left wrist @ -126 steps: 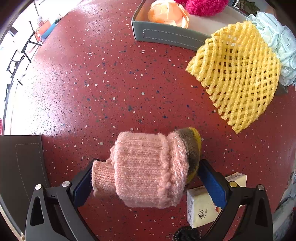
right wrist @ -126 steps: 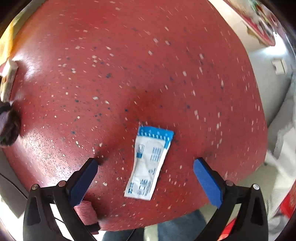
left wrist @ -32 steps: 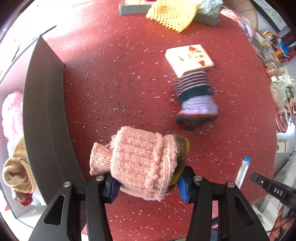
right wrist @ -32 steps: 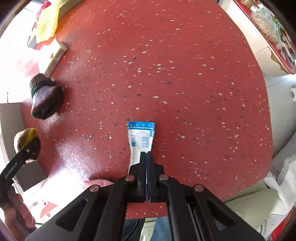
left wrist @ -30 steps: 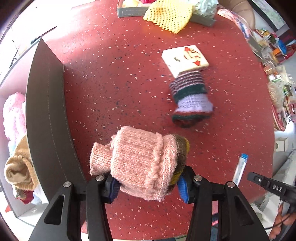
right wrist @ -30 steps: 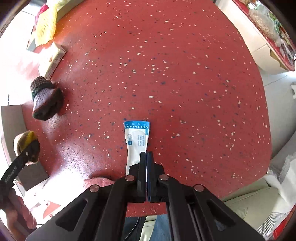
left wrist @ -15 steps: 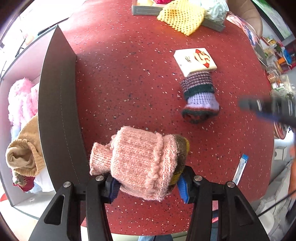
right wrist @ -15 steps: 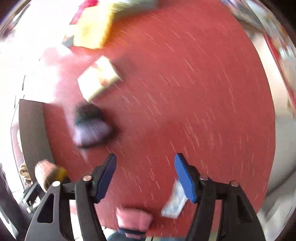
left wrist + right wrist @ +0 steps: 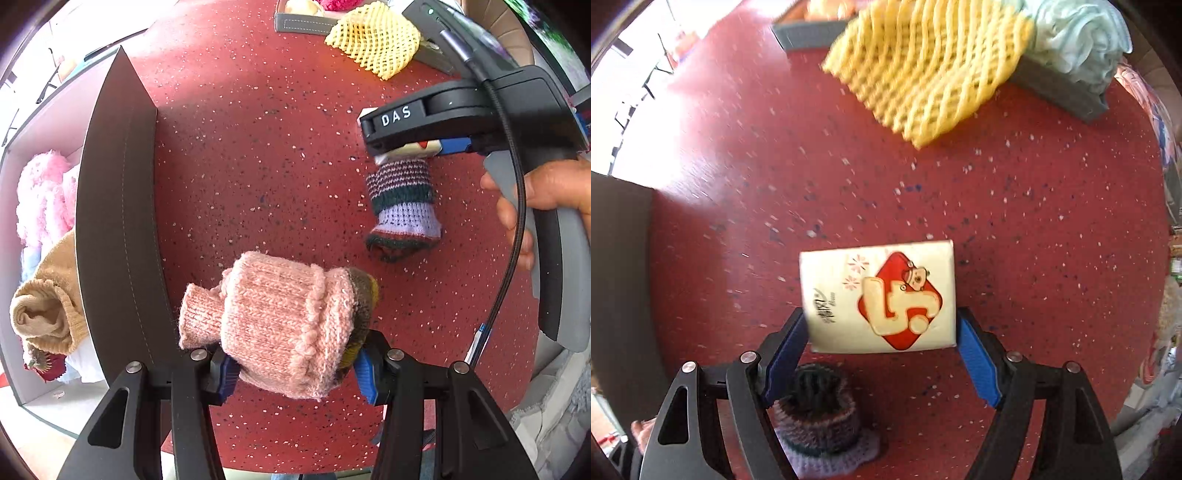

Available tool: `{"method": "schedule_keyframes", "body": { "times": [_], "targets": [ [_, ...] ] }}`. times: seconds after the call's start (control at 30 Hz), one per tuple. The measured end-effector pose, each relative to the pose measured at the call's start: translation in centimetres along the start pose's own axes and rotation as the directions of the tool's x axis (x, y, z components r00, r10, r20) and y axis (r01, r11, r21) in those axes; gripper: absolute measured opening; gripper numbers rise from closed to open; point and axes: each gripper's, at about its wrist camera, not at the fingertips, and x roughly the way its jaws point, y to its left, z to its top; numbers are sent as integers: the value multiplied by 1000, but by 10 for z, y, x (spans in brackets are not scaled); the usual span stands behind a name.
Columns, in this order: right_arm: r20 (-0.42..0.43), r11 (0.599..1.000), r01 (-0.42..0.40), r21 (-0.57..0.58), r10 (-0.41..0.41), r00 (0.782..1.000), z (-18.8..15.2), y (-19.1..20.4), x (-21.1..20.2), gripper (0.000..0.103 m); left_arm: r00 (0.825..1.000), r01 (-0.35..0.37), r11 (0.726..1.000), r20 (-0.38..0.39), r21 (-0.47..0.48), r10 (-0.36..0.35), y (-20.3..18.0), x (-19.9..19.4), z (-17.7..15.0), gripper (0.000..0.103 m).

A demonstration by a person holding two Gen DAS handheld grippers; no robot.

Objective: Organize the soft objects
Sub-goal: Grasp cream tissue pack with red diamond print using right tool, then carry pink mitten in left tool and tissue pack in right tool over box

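Note:
My left gripper [image 9: 291, 365] is shut on a pink knit sleeve [image 9: 280, 321] with an olive-yellow end, held above the red speckled table [image 9: 258, 147]. My right gripper [image 9: 879, 343] points down over a cream tissue pack [image 9: 879, 299] with a red diamond print. Its jaws are opening and the pack lies between the blue pads [image 9: 975, 354], which do not press on it. A striped purple knit sleeve [image 9: 820, 417] lies just under the left finger; in the left wrist view this striped sleeve [image 9: 402, 206] is right of the pink one.
A dark box [image 9: 114, 221] at the left holds pink fluff [image 9: 44, 199] and a tan sock [image 9: 44, 310]. At the far edge a grey tray [image 9: 1060, 92] carries a yellow foam net [image 9: 931, 62] and a pale blue pouf [image 9: 1078, 40]. A hand [image 9: 535, 192] holds the right gripper. A blue-white sachet [image 9: 480, 332] lies near the table's right edge.
The right gripper let go of the blue-white sachet, opened, and swept across the table to stand over the tissue pack. The left gripper still grips the pink sleeve and barely moved.

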Motion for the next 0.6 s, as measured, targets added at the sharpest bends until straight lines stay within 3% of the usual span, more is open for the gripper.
{"method": "schedule_keyframes", "body": {
  "times": [0.2, 0.4, 0.6],
  "targets": [
    [67, 997, 6, 71, -11, 998, -8, -16, -17, 76, 1000, -9, 999, -3, 45, 9, -5, -4, -5, 52],
    [163, 987, -48, 151, 23, 986, -49, -38, -68, 76, 1000, 5, 995, 4, 99, -6, -12, -18, -12, 52],
    [162, 973, -86, 214, 52, 985, -101, -66, -115, 77, 999, 43, 986, 9, 162, -45, -21, -32, -21, 52]
  ]
}}
